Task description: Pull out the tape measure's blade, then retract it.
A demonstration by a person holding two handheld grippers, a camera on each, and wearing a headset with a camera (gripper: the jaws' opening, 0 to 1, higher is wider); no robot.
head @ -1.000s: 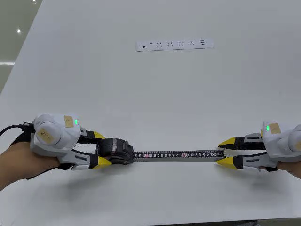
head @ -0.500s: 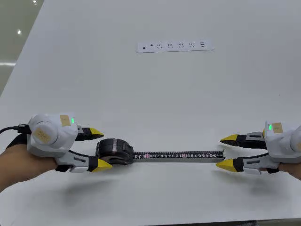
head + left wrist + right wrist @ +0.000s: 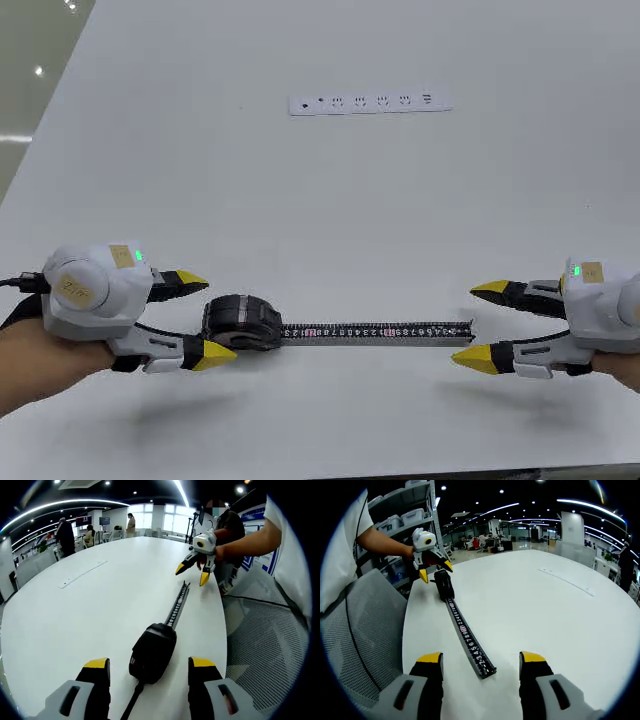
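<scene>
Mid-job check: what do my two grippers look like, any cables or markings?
Both the left gripper and right gripper have rounded white bodies, black jaws with yellow tips, a green light and tan stickers. A black cable leaves the left one. The person wears a white short sleeve.

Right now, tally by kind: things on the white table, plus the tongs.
Black tape measure with its blade drawn out: 1
Long flat white power strip: 1
White handheld tongs with yellow tips, both open: 2 (left tongs, right tongs)
Total: 4
</scene>
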